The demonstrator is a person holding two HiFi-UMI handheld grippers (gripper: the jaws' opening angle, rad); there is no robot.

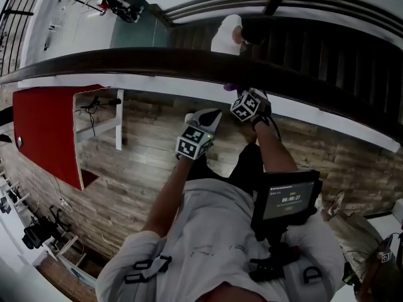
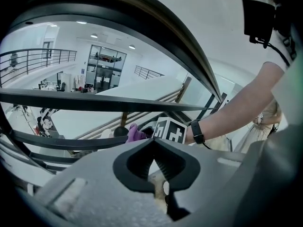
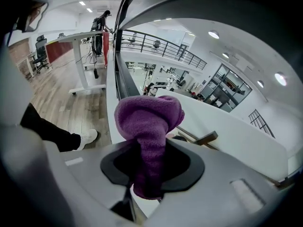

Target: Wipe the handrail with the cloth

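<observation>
Purple cloth [image 3: 149,122] bunched and pinched between the jaws of right gripper [image 3: 147,167], just under dark handrail [image 1: 157,60] at head view's centre. Left gripper [image 2: 154,167] lower left, jaws pressed together, empty.

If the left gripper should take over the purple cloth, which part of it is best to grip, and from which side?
Probably the bunched top of the cloth, which bulges free beyond the right gripper; that gripper pinches the narrow lower part. Come from the far side, facing the right gripper. The left gripper is shut and must open first.
</observation>
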